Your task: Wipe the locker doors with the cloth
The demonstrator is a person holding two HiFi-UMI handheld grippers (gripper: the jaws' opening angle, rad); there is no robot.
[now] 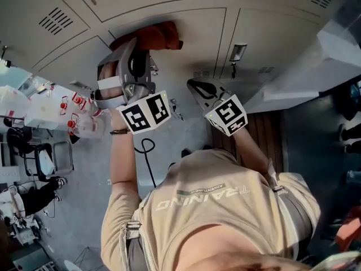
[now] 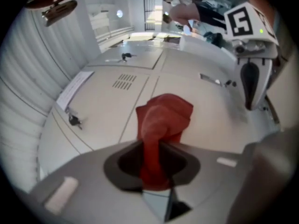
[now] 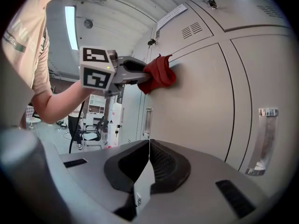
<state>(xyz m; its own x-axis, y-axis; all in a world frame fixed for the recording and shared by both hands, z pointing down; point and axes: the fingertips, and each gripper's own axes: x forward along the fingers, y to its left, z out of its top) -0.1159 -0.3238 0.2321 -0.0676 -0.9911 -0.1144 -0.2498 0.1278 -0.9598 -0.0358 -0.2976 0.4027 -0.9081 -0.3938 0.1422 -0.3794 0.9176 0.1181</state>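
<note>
Left hand-held gripper [image 2: 152, 148] is clamped tight on a bunched red cloth [image 2: 164, 118], soft and folded, with its free end pressed to the smooth, matte grey metal door [image 2: 98, 106]. Right hand-held gripper [image 3: 147, 155] has its jaws together and empty, near the lockers. Risk: only a narrow pinch holds the cloth, so drag on the paint could pull it free, or it could snag the key [image 2: 74, 121] or vent slots [image 2: 124, 82].
</note>
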